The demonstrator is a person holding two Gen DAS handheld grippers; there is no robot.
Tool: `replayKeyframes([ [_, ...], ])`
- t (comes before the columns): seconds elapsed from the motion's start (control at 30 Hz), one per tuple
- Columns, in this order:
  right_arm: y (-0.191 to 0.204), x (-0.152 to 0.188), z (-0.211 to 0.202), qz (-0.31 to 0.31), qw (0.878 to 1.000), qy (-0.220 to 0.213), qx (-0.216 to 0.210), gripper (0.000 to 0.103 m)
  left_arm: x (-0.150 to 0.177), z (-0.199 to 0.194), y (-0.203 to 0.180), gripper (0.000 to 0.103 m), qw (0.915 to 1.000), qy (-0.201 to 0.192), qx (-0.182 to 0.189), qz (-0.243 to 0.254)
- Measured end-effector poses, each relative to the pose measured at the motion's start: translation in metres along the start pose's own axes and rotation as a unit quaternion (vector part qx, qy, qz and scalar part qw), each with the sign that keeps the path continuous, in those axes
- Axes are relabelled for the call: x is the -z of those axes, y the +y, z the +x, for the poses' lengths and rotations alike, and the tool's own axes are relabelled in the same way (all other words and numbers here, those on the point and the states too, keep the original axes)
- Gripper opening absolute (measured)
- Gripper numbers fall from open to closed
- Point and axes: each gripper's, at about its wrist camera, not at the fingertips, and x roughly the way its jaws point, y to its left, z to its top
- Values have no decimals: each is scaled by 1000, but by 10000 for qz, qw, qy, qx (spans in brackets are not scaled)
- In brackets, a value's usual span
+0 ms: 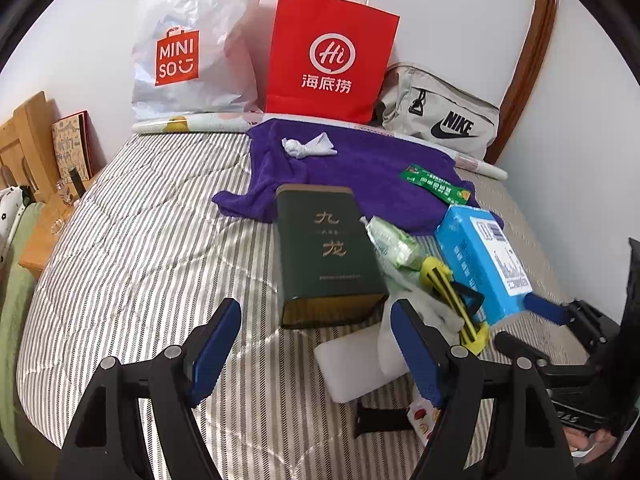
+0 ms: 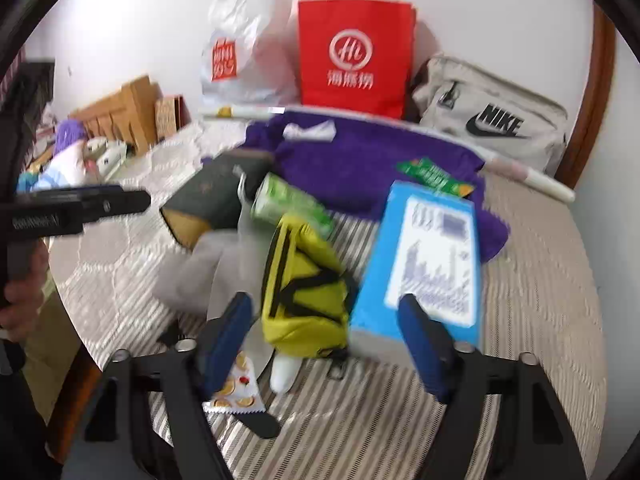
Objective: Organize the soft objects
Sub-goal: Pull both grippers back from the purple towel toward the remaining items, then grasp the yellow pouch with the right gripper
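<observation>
Both the left gripper and right gripper are hovering with jaws wide, holding nothing. Soft items are lying unsorted around the green tin; organizing appears barely begun.

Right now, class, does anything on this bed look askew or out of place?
Yes. The purple towel lies rumpled, not folded, with a crumpled white tissue and a green packet on it. The dark green tin lies tipped on its side.
</observation>
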Motion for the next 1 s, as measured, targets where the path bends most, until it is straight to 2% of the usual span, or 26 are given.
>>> replayKeyframes([
  [0.07,4,4,7,-14,9999,99,10,60,1,0,4,76,10000,-13,29,-37],
  [0.4,28,7,16,-668,9950,17,740,60,7,-3,9,76,9996,-45,294,0],
  [0.47,31,8,16,-755,9944,23,734,60,9,-2,8,76,9995,-35,313,34],
  [0.57,35,9,16,-918,9913,31,939,57,10,1,6,76,9995,5,308,62],
  [0.63,39,10,18,-1026,9906,16,909,53,11,3,5,76,9995,32,318,64],
  [0.7,40,10,25,-1016,9913,161,826,41,12,5,6,76,9994,60,328,37],
  [0.73,40,10,29,-999,9916,213,793,39,13,6,6,76,9994,78,337,31],
  [0.9,36,9,28,-921,9929,75,744,31,14,6,7,76,9995,108,288,27],
  [1.0,27,4,11,-634,9969,-82,469,25,14,6,9,76,9996,123,271,-10],
])
